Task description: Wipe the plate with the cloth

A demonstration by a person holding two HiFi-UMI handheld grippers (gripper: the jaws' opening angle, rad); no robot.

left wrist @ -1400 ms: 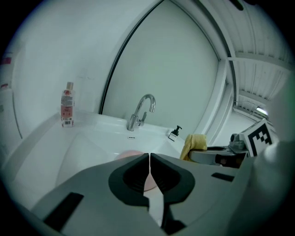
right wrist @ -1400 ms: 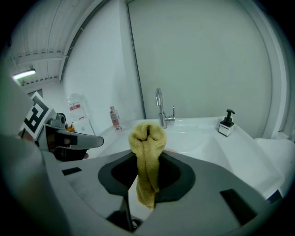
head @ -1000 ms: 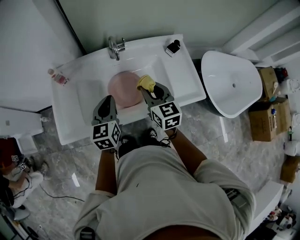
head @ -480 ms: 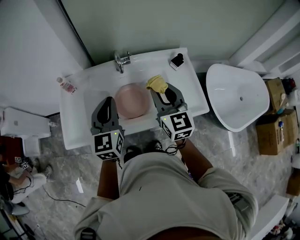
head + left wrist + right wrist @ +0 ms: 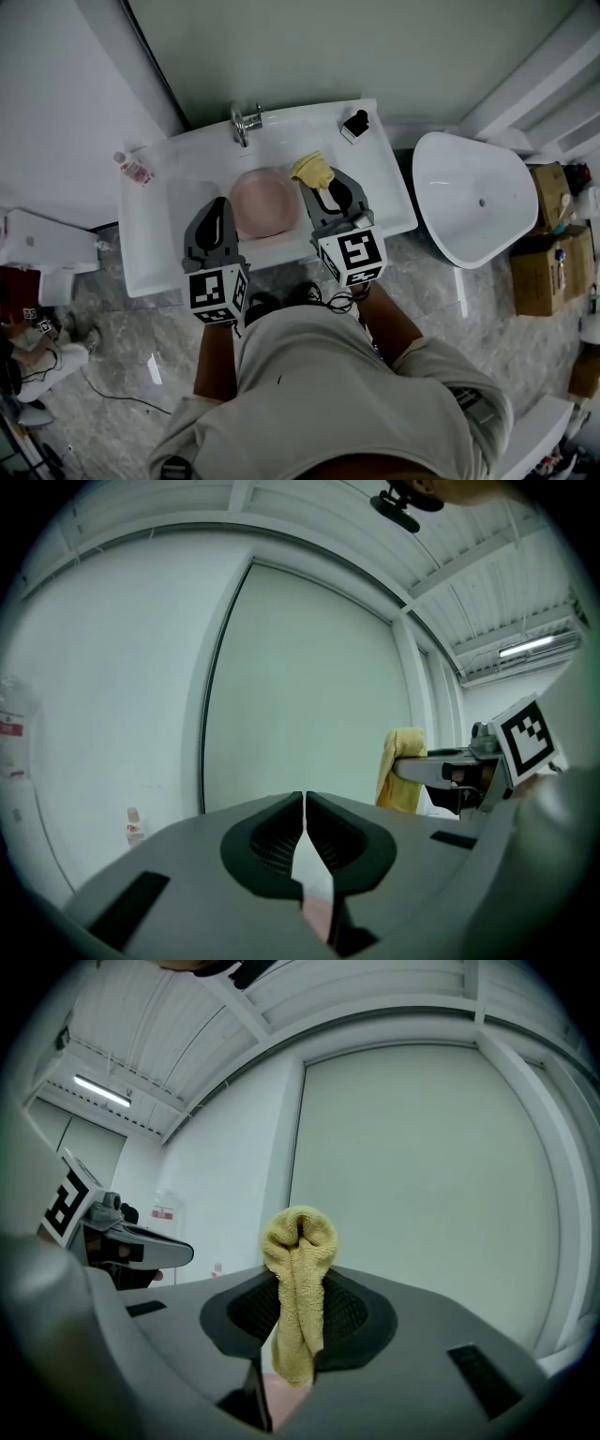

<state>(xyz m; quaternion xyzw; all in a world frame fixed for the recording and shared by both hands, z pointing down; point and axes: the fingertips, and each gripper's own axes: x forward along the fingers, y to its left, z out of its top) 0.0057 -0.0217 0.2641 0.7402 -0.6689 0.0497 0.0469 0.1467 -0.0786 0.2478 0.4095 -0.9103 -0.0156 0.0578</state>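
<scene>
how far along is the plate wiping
Done: the cloth is clamped in the right hand-held gripper. In hand: it is held by the right edge of the pink plate, which lies in the sink; whether they touch cannot be told. The left hand-held gripper is shut on nothing, near the plate's left side. Left: the wiping itself; nothing shows how much of the plate is wiped.

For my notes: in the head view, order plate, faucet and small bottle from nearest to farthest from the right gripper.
1. plate, just left of the right gripper.
2. faucet, at the back of the sink.
3. small bottle, far left rim.
</scene>
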